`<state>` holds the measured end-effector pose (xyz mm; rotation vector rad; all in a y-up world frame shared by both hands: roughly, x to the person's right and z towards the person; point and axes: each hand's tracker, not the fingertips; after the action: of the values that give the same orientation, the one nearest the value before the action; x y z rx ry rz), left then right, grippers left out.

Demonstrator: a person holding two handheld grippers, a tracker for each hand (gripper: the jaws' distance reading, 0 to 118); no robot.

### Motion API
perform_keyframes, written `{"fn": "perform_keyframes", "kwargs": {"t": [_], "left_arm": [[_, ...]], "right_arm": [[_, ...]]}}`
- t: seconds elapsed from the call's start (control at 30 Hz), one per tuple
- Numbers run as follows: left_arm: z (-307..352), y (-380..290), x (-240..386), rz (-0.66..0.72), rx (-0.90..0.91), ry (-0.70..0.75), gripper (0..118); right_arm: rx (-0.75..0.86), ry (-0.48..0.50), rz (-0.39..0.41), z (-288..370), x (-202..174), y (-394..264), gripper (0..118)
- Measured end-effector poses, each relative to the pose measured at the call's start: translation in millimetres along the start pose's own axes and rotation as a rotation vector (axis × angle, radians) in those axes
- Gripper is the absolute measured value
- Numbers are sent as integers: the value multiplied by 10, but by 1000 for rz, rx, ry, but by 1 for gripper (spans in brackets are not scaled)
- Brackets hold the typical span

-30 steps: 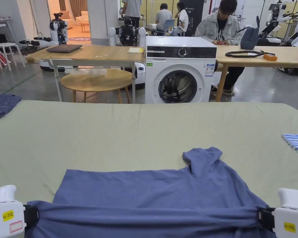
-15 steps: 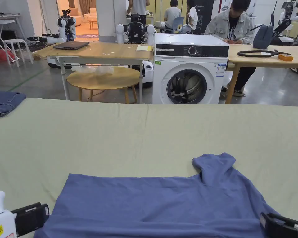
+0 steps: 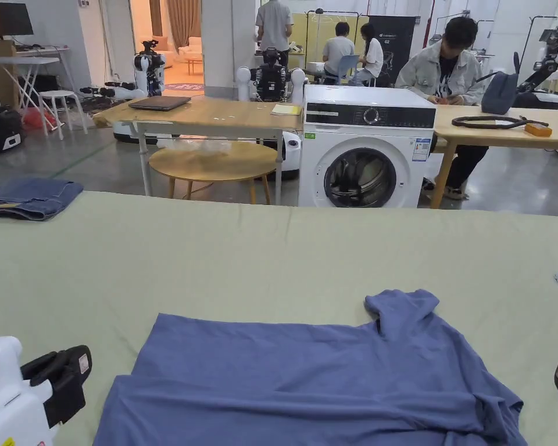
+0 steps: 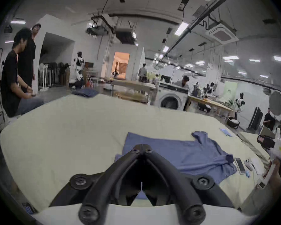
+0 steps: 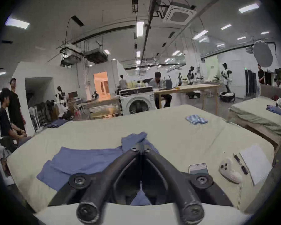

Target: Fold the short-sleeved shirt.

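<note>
One big green-covered table (image 3: 272, 250) fills the foreground, and the blue short-sleeved shirt (image 3: 307, 383) lies spread along its near edge. Its long axis runs side to side; one sleeve (image 3: 403, 310) points away toward the washing machine (image 3: 365, 154). The near strip looks doubled over, so I'd judge a first lengthwise fold is in, with the sleeve and cross folds left. The left tool (image 4: 141, 145), off the shirt's left end, is clenched on nothing, tips together. The right tool (image 5: 141, 145), at the right end, looks likewise clenched and empty.
</note>
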<state>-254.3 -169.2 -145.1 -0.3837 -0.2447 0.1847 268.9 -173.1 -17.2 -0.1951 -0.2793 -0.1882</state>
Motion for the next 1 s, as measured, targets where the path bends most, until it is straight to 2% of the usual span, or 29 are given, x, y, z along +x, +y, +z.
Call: {"fn": "perform_keyframes", "kwargs": {"t": [0.07, 0.2, 0.23, 0.27, 0.3, 0.33, 0.43, 0.47, 0.53, 0.57, 0.6, 0.63, 0.67, 0.7, 0.73, 0.77, 0.9, 0.93, 0.97, 1.0], "left_arm": [[-140, -16, -55, 30, -83, 19, 0], [-645, -69, -175, 24, -335, 74, 0], [-793, -123, -202, 16, -373, 106, 31], [-918, -176, -213, 8, -442, 111, 74], [-1088, -276, -268, 7, -516, 112, 111], [-1196, -406, -299, 15, -535, 92, 117], [-1394, -636, -313, 21, -681, 129, 114], [-1433, -725, -316, 17, -693, 136, 106], [-1506, -807, -255, -12, -714, 188, 70], [-1494, -832, -224, -54, -710, 236, 69], [-1457, -801, -167, -58, -675, 198, 66], [-1453, -760, -138, -69, -680, 200, 51], [-1450, -736, -126, -74, -676, 192, 29], [-1432, -709, -111, -79, -655, 170, 2], [-1427, -689, -112, -44, -639, 107, 2], [-1424, -679, -85, -22, -645, 116, 2], [-1408, -709, -73, -78, -650, 139, 2], [-1426, -733, -72, -75, -653, 138, 2], [-1421, -736, -92, -70, -653, 136, 2], [-1411, -729, -112, -62, -651, 135, 2]], "right_arm": [[-12, -9, 27, 2, 14, -36, 0], [-51, -17, 8, -74, 91, -127, 0], [-64, -24, 9, -86, 85, -147, 0], [-78, -25, 2, -115, 102, -175, 0], [-93, -26, -7, -145, 118, -209, 0], [-109, -26, -11, -178, 131, -245, 0], [-161, -40, 14, -264, 152, -375, 0], [-182, -40, 16, -295, 156, -418, 0], [-230, -39, 15, -365, 170, -484, 0], [-261, -27, 12, -419, 178, -510, 0], [-285, -28, 20, -471, 188, -552, 0], [-315, -37, 37, -525, 196, -599, 14], [-362, -47, 53, -624, 208, -629, 43], [-418, -49, 55, -747, 230, -664, 80], [-481, -64, 56, -879, 253, -717, 118], [-550, -87, 59, -997, 271, -780, 118], [-703, -141, 77, -1400, 383, -980, 118], [-746, -159, 90, -1498, 397, -1039, 110], [-778, -162, 97, -1562, 407, -1082, 97], [-791, -157, 90, -1610, 418, -1117, 94]]}}
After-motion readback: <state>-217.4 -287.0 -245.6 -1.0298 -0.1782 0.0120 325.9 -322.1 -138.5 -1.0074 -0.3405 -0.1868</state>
